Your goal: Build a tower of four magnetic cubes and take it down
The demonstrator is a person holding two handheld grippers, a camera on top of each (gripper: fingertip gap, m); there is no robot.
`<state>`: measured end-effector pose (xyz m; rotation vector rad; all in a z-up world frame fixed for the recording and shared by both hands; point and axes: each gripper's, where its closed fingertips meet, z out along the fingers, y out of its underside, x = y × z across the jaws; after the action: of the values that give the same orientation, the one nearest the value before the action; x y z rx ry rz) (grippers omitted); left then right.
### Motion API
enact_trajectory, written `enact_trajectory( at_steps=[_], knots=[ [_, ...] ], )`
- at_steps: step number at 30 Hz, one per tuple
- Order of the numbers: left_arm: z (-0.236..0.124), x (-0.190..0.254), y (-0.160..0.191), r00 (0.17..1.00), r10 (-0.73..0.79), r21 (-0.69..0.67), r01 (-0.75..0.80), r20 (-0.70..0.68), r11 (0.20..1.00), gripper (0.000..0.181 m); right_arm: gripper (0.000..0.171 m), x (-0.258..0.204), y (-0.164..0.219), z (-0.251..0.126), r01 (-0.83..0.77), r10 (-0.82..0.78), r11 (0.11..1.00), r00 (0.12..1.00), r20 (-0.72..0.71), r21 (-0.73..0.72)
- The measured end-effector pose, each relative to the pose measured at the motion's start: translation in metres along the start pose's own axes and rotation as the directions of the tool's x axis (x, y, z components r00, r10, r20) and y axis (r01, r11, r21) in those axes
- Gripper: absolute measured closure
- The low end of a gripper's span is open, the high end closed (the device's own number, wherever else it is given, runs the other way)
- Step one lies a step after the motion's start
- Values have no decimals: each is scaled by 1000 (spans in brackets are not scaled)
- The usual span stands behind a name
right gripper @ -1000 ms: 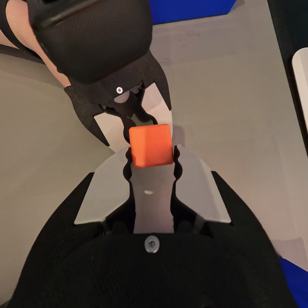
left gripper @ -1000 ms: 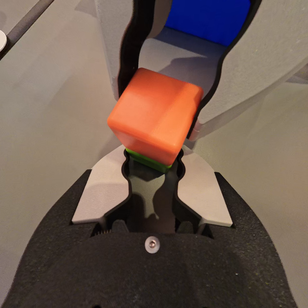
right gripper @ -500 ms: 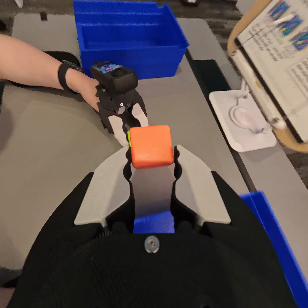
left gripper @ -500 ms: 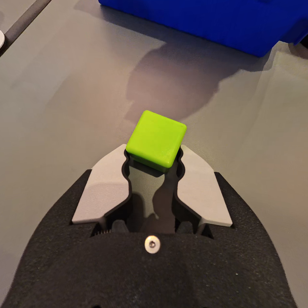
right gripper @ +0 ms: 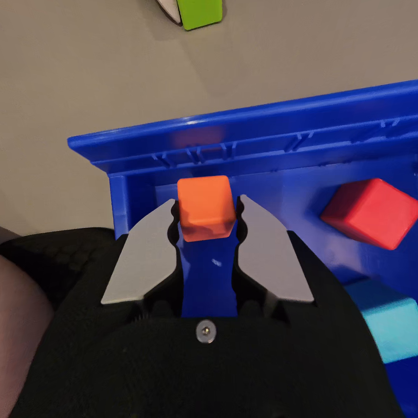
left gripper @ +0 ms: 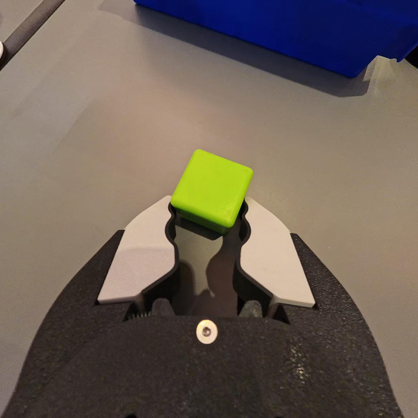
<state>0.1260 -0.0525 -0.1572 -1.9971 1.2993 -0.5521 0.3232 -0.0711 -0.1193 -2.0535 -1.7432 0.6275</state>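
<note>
The left gripper [left gripper: 207, 204] clamps a lime-green plastic cube [left gripper: 211, 190] on the grey tabletop [left gripper: 90, 135]. The right gripper [right gripper: 205, 211] grips an orange plastic cube [right gripper: 204, 207] over the blue plastic bin [right gripper: 248, 135] (1 red cube [right gripper: 371, 212] inside); no writing is legible.

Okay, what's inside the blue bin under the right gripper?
A red cube and a light blue cube lie in the blue bin. The right gripper holds an orange cube over it. The gripper body hides the rest.
</note>
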Motion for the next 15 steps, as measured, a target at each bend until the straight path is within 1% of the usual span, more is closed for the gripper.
enact_trajectory(
  at_steps=[4, 9, 15],
  knots=[
    [0, 0, 0, 1000, -1, -1, 1, -4, 1000, 127, 121, 1, -6, 4, 15, -15, 1000, 1000, 6, 21],
    [0, 1, 0, 1000, 0, -2, 0, -7, 1000, 128, 121, -9, 8, 10, -133, 136, 991, 985, 103, -29],
    [0, 1, 1, 1000, -1, -3, 1, -10, 1000, 128, 113, -9, 13, 11, -194, 200, 979, 974, 106, -62]
  ],
)
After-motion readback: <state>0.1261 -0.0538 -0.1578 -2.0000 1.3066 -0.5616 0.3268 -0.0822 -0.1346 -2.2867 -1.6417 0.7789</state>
